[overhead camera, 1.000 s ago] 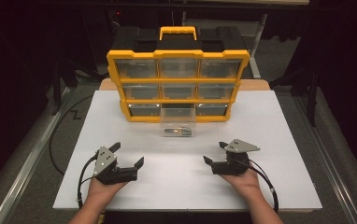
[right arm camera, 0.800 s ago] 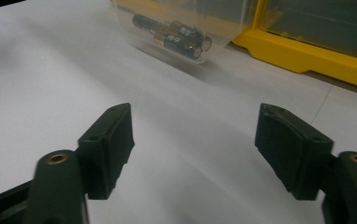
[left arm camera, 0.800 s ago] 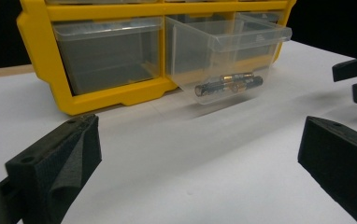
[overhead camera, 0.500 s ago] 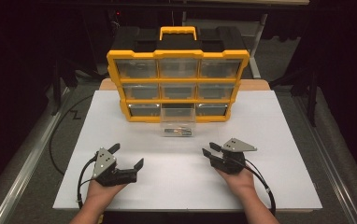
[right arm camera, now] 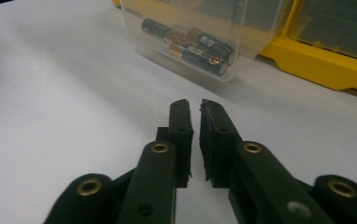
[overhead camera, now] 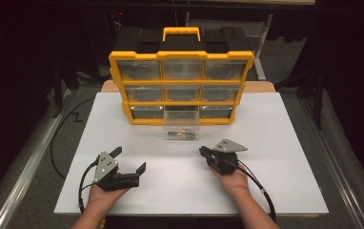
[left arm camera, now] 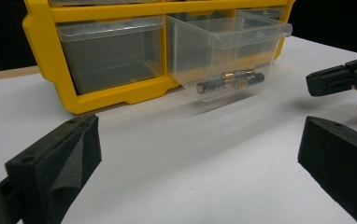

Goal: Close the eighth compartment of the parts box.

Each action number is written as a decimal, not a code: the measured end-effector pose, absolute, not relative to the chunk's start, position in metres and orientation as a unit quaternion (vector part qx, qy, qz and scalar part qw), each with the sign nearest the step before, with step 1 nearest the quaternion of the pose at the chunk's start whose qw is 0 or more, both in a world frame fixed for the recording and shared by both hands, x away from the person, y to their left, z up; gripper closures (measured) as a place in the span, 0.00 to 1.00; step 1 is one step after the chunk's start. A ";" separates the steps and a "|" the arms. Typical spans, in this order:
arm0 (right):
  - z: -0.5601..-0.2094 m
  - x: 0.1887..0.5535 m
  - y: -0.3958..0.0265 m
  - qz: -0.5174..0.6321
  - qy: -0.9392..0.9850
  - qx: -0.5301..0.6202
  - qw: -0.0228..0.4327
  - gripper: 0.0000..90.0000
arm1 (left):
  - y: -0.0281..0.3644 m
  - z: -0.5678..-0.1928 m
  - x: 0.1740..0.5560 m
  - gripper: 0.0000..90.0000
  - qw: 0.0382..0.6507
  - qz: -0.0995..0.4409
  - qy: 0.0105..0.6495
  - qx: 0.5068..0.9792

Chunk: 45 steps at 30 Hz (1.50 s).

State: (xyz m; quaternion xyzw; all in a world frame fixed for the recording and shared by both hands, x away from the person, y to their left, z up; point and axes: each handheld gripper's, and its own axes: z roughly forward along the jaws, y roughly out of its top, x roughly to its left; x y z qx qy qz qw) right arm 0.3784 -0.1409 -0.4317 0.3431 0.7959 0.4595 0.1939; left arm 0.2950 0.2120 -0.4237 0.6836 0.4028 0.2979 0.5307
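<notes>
- A white tabletop (overhead camera: 285, 143) sits in a dark room, with grey floor on both sides.
- A yellow organiser (overhead camera: 182, 88) stands at the far edge; its clear drawer (overhead camera: 182, 125), pulled out, holds batteries (right arm camera: 190, 45).
- The right gripper (overhead camera: 203, 151), jaws just closed on nothing, points at the drawer from near.
- The left gripper (overhead camera: 130, 160) rests wide open and empty.

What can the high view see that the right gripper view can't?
The high view alone takes in the yellow organizer's handle, the person's hands and the left gripper, jaws wide apart. The right gripper view alone gives the battery labels and a close look at the right gripper, jaws together on nothing. Both share the pulled-out clear drawer with its batteries.
</notes>
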 end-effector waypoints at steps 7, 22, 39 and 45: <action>-0.428 0.386 -0.133 0.464 0.793 0.342 0.196 1.00 | 0.212 -0.423 0.295 0.00 0.531 0.298 0.401 0.684; -0.420 0.402 -0.105 0.467 0.788 0.338 0.216 1.00 | 0.212 -0.423 0.295 0.00 0.532 0.298 0.399 0.685; -0.407 0.409 -0.090 0.466 0.783 0.333 0.243 1.00 | 0.213 -0.422 0.294 0.00 0.534 0.297 0.398 0.684; -0.406 0.411 -0.091 0.465 0.780 0.337 0.248 1.00 | 0.211 -0.423 0.293 0.00 0.534 0.296 0.396 0.686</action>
